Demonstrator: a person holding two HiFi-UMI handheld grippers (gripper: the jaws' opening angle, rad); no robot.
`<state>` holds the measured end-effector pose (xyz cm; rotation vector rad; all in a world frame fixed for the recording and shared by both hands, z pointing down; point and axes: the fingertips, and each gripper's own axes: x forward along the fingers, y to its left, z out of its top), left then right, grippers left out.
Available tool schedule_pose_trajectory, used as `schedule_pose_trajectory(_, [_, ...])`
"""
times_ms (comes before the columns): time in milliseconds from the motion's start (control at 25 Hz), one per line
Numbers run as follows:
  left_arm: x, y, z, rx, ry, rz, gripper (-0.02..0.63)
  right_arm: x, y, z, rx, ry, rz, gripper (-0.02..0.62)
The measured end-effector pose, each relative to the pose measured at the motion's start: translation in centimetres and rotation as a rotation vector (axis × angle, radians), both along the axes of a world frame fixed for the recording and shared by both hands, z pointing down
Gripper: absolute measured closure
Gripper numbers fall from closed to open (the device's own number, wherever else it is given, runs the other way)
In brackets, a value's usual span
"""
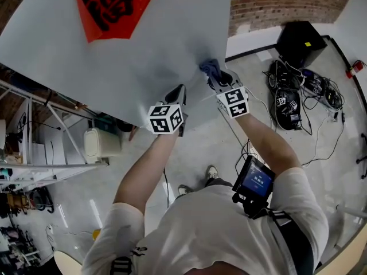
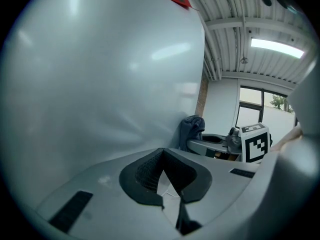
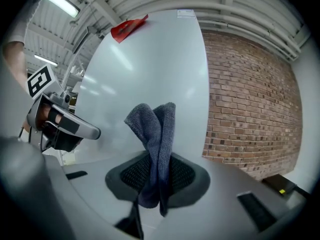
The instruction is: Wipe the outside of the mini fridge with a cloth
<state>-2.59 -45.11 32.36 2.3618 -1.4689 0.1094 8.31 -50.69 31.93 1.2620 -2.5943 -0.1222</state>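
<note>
The mini fridge (image 1: 143,50) is a pale white-grey box with a red paper sticker (image 1: 112,4) on it. My right gripper (image 1: 217,80) is shut on a folded blue-grey cloth (image 1: 210,69), which presses against the fridge's panel near its right edge. In the right gripper view the cloth (image 3: 155,134) stands up between the pads, in front of the fridge (image 3: 150,64). My left gripper (image 1: 181,90) is shut and empty, its tips close to the same panel, left of the cloth. The left gripper view shows the fridge (image 2: 100,84) and the cloth (image 2: 192,129) beyond my left gripper (image 2: 162,171).
A brick wall (image 1: 287,2) rises behind the fridge. On the concrete floor to the right lie a black box (image 1: 301,42) and a tangle of cables and gear (image 1: 298,93). Metal shelving (image 1: 46,148) with a white container (image 1: 100,144) stands at left.
</note>
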Motion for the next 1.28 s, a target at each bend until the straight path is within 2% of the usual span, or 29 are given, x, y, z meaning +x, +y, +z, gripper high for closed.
schedule_pose_trajectory(280, [0.5, 0.0, -0.1, 0.010, 0.005, -0.034, 0.603, 0.4, 0.0, 0.1, -0.006, 0.002, -0.033, 0.511])
schedule_pose_trajectory(560, [-2.8, 2.7, -0.2, 0.025, 0.019, -0.089, 0.601, -1.7, 2.8, -0.7, 0.003, 0.003, -0.063, 0.511])
schedule_pose_trajectory(880, [-10.8, 9.4, -0.3, 0.046, 0.044, -0.172, 0.601, -9.5, 9.7, -1.1, -0.004, 0.003, -0.156, 0.511])
schedule_pose_trajectory(1160, [-18.9, 16.1, 1.0, 0.063, 0.076, -0.263, 0.601, -18.3, 16.7, 1.0, -0.036, 0.016, -0.253, 0.511])
schedule_pose_trajectory(1280, [-21.3, 18.3, 1.5, 0.074, 0.076, -0.288, 0.601, -21.2, 19.3, 1.9, -0.052, 0.024, -0.287, 0.511])
